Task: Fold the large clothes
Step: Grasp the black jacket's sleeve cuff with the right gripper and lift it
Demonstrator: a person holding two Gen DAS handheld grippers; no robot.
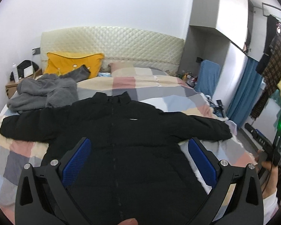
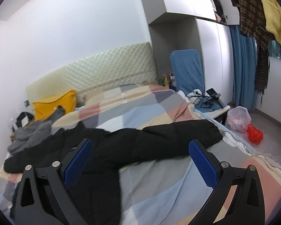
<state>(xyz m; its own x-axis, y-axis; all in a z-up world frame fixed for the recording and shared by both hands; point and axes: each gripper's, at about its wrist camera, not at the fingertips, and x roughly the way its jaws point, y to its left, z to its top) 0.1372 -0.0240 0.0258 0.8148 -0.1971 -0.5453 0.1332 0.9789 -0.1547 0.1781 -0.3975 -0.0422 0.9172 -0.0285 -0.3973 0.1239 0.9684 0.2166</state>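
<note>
A black padded jacket lies flat, front up, on the bed with both sleeves spread out sideways. My left gripper is open and empty, hovering above the jacket's lower body, its blue pads wide apart. My right gripper is open and empty, above the jacket near its right sleeve and side. The right gripper's body shows at the far right of the left wrist view, too little to tell its jaws there.
The bed has a patchwork quilt and a quilted headboard. A grey fleece garment and a yellow pillow lie at the bed's far left. A bedside table with cables, bags on the floor and hanging clothes are at the right.
</note>
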